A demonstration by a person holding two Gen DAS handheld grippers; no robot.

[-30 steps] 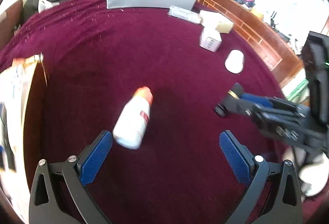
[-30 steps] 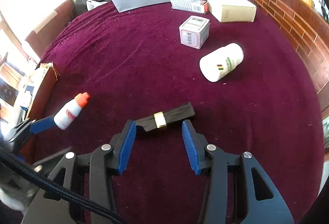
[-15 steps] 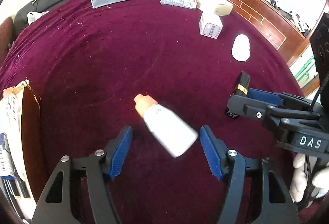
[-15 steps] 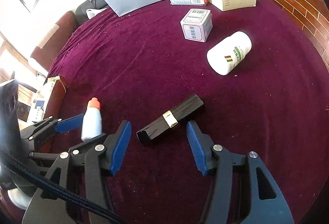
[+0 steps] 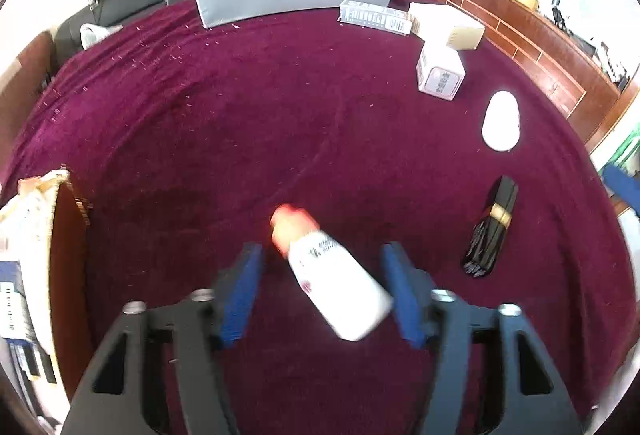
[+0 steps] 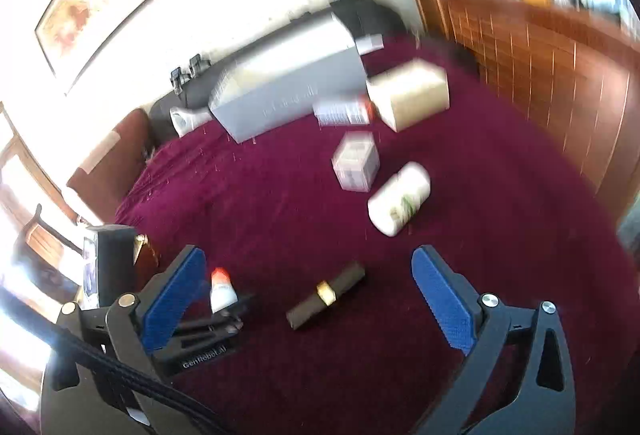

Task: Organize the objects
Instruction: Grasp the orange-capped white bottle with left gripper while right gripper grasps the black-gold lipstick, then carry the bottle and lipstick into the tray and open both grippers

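On maroon cloth [image 5: 248,115]: two bottles [image 5: 336,283] [image 5: 501,121].

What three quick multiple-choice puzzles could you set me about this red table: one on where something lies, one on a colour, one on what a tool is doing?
1. Where does the black stick with the gold band lie?
A. on the cloth between the right tool's fingers
B. inside the grey box
C. on top of the white jar

2. What colour is the small white bottle's cap?
A. green
B. orange-red
C. black

3. What is in the left tool?
A. nothing
B. the pink carton
C. the small white bottle

Answers:
1 A: it rests alone on the cloth, touching neither blue pad.
2 B: both views show an orange-red tip.
3 C: the bottle sits between its closing jaws, against one pad.
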